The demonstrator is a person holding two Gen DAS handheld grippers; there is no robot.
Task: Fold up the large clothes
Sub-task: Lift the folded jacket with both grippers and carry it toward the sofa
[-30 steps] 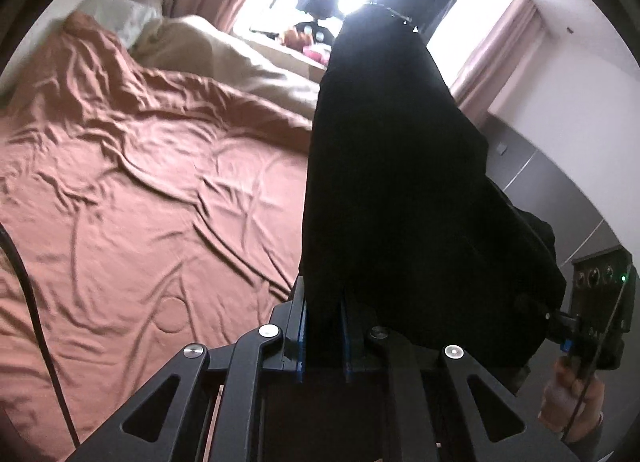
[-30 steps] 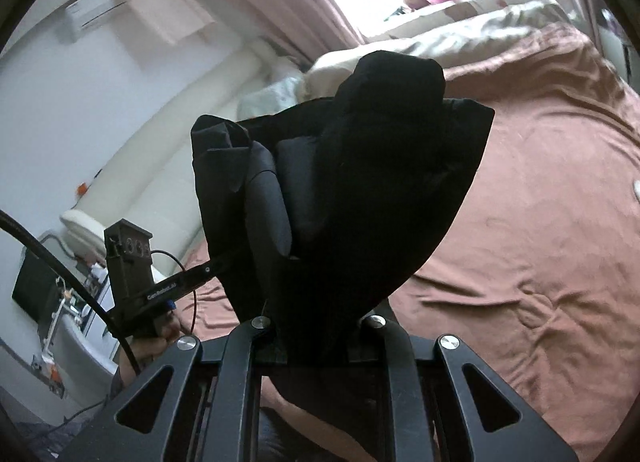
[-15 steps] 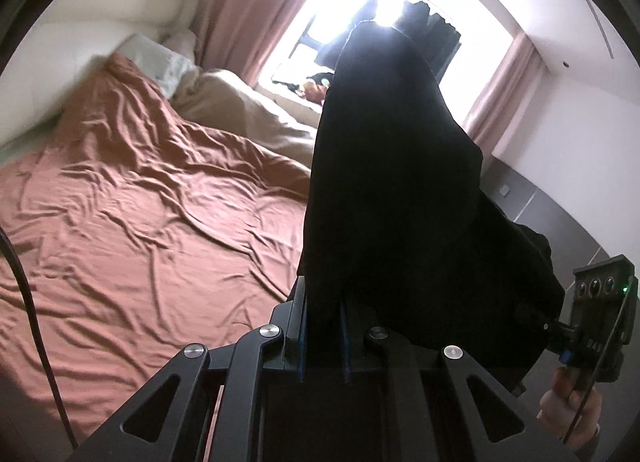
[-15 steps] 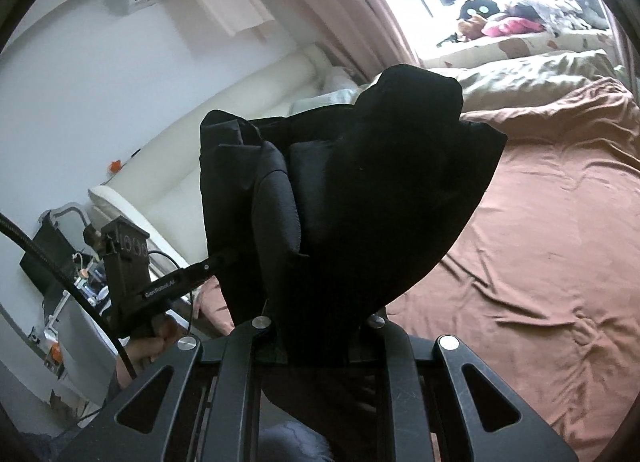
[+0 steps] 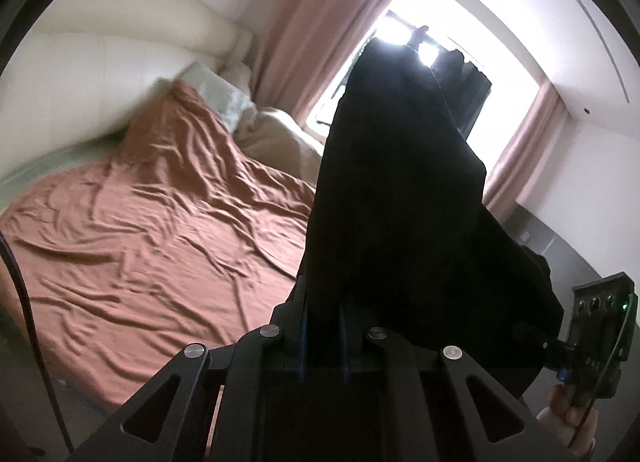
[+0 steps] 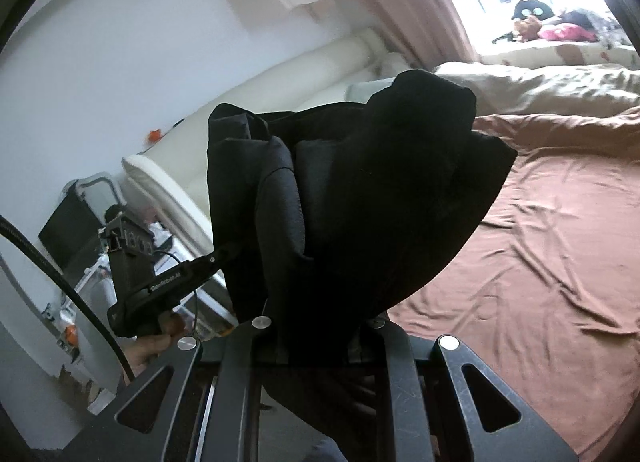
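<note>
A large black garment hangs between my two grippers, lifted above the bed. My left gripper is shut on one edge of it; the cloth drapes over the fingers and hides the tips. My right gripper is shut on another part of the same garment, which bunches in folds over the jaws. The right gripper's body shows at the far right of the left wrist view, and the left gripper's body at the left of the right wrist view.
A bed with a wrinkled rust-brown sheet lies below and ahead, also in the right wrist view. A beige duvet and pillows sit at its head. A cream headboard, pink curtains and a bright window are behind.
Both grippers have risen and tilted upward with the garment still held; more of the headboard, wall and curtains shows and the bed sits lower in both views.
</note>
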